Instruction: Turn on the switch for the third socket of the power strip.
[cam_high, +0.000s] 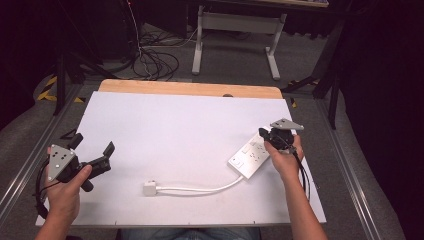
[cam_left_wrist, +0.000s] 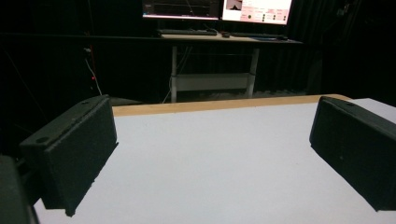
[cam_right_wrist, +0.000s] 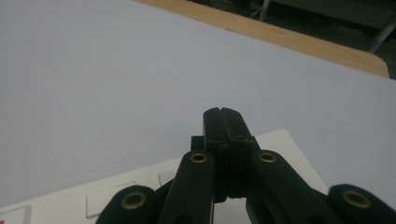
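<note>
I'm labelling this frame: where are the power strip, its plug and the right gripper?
power strip (cam_high: 248, 156): high view, white top face.
plug (cam_high: 149, 188): high view, white body.
right gripper (cam_right_wrist: 221, 122): right gripper view, shut jaw tips.

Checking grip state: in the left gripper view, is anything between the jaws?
No: the left gripper has its jaws wide apart, with bare white table between them.

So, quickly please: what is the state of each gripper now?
Left gripper: open, nothing between its jaws.
Right gripper: closed, holding nothing, above the white power strip.
</note>
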